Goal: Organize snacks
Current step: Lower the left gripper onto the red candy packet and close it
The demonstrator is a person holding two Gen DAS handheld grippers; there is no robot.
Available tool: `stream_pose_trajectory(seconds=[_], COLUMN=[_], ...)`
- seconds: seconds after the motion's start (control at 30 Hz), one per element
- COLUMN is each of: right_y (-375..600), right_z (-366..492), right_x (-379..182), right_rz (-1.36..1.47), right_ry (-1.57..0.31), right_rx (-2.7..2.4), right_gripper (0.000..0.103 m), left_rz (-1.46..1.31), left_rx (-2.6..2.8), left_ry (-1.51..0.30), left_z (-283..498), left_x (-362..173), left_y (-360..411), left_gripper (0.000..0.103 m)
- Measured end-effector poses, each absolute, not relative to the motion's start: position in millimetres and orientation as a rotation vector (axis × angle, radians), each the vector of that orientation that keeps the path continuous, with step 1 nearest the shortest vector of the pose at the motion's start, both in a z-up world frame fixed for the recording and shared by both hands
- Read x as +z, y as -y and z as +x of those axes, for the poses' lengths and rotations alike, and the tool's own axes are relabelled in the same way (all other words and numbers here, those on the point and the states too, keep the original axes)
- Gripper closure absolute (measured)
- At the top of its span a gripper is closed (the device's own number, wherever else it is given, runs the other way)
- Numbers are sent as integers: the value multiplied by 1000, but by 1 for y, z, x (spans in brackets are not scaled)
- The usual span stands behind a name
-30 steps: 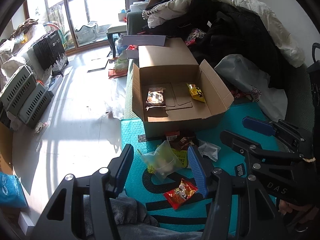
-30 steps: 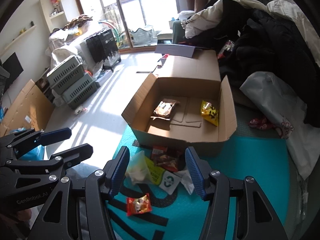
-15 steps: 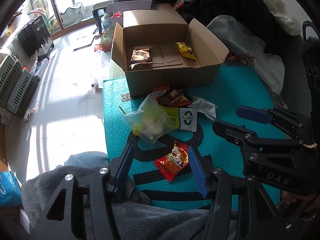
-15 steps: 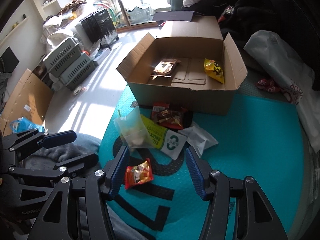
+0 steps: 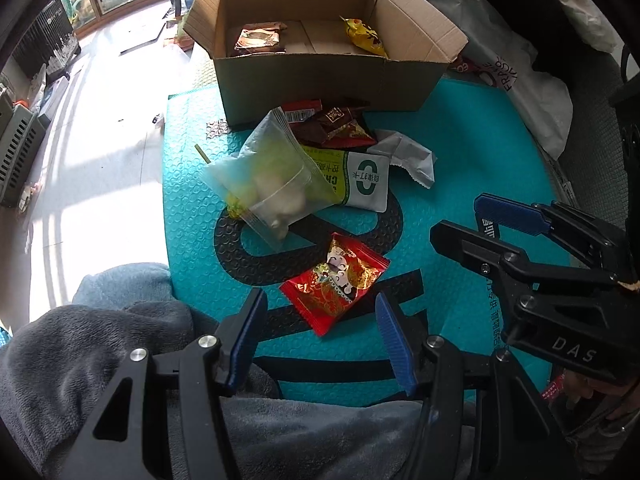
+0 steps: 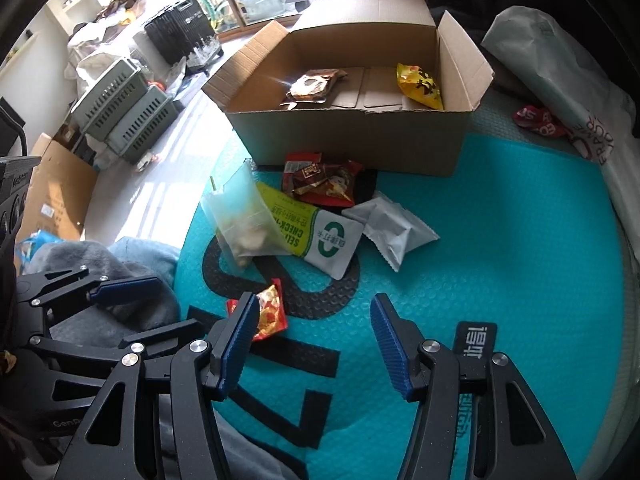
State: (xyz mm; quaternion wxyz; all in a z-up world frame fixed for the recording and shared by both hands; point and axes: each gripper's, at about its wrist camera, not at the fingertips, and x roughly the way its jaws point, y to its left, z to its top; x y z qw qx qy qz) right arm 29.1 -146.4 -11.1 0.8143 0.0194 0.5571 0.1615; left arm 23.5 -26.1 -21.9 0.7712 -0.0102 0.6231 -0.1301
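Observation:
An open cardboard box (image 5: 320, 76) (image 6: 360, 136) stands on a teal mat (image 5: 460, 168) and holds a brown packet (image 5: 258, 36) and a yellow packet (image 5: 362, 34). In front of it lie dark red packets (image 5: 332, 126), a clear bag (image 5: 268, 184), a green-white packet (image 5: 360, 178), a white wrapper (image 5: 408, 156) and a red snack packet (image 5: 334, 284) (image 6: 270, 312). My left gripper (image 5: 320, 332) is open, just before the red packet. My right gripper (image 6: 312, 340) is open and empty over the mat.
A grey blanket (image 5: 88, 340) covers the near left. A white plastic bag (image 5: 528, 92) and dark clothes lie right of the box. Grey crates (image 6: 124, 116) and a black case (image 6: 180, 36) stand on the white floor to the left.
Both grippers have dropped and tilted down towards the mat. The left gripper has closed in on the red snack packet. Both stay open.

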Motion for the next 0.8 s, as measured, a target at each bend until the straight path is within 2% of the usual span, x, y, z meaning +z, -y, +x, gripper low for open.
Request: stream_pose_trajectory(seconds=[0.37, 0.8], right_y=[157, 170], right_z=[36, 43], right_x=[-25, -29], right_rz=[56, 72], right_ry=[-1231, -1241], right_rx=[318, 280], right_gripper=[45, 45], left_rz=[-53, 24], left_rx=[-355, -365], left_ry=[-1487, -1562], left_z=[38, 63], left_x=[-58, -92], left_y=[37, 59], left_gripper=[48, 48])
